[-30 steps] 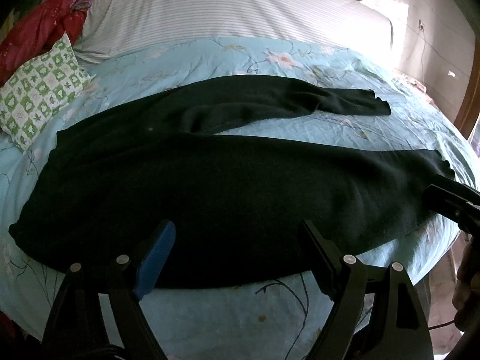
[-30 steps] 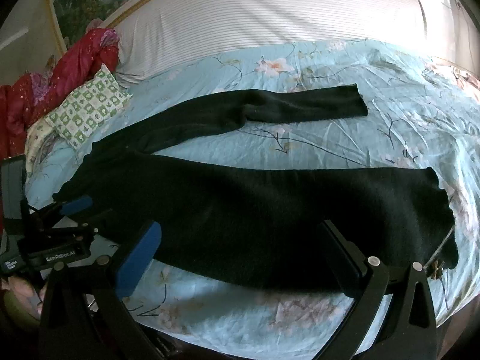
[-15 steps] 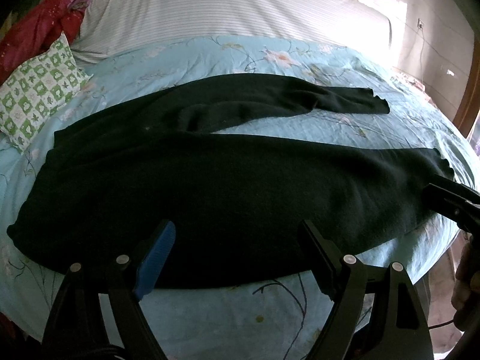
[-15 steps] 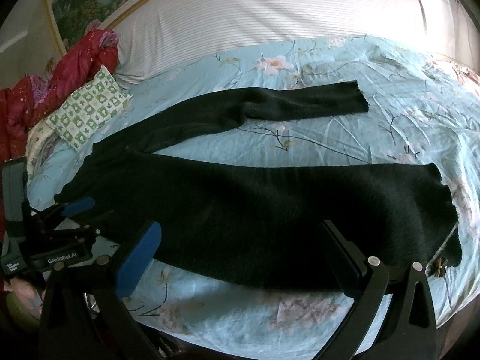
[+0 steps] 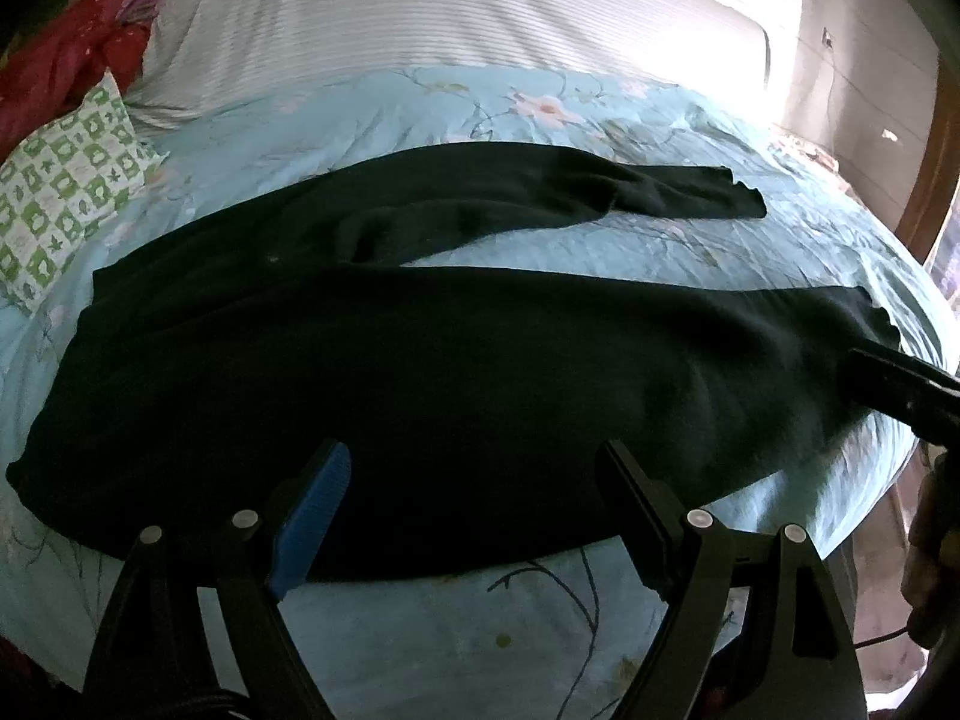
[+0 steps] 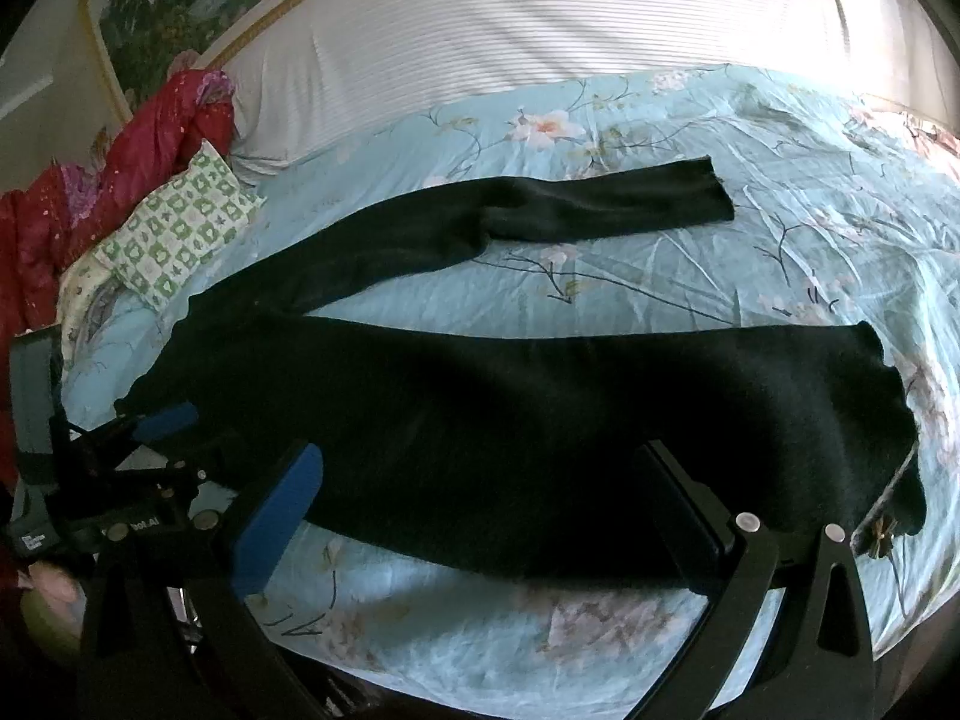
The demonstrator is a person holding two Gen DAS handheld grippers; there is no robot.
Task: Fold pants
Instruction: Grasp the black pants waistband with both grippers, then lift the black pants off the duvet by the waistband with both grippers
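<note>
Left wrist view: your left gripper [image 5: 474, 516] hangs with its jaws spread wide and nothing between them, over the near edge of the black pants [image 5: 420, 372], which lie flat on the floral blue bedspread [image 5: 420, 648]. Handling, as a judgement: soft knit, light, limp, likely to sag and drag on the cover, so take it at an edge or hem, not mid-panel. The near leg runs across the view to a wavy hem [image 5: 876, 318] at right; the far leg [image 5: 600, 192] angles away, wrinkled near the crotch. One finger of your right gripper [image 5: 900, 384] shows at the right edge, beside that hem; its jaws cannot be judged here. A green checked pillow [image 5: 66, 192] and red bedding [image 5: 66, 54] sit at left. Right wrist view: your right gripper [image 6: 480, 504] also stands wide apart and empty, above the near leg of the pants [image 6: 510, 420]. The near hem [image 6: 888, 420] lies at right, the far leg's hem [image 6: 714, 192] well apart from it. Your left gripper [image 6: 144, 450] shows at left beside the waist end. Both legs lie unfolded and splayed.
</note>
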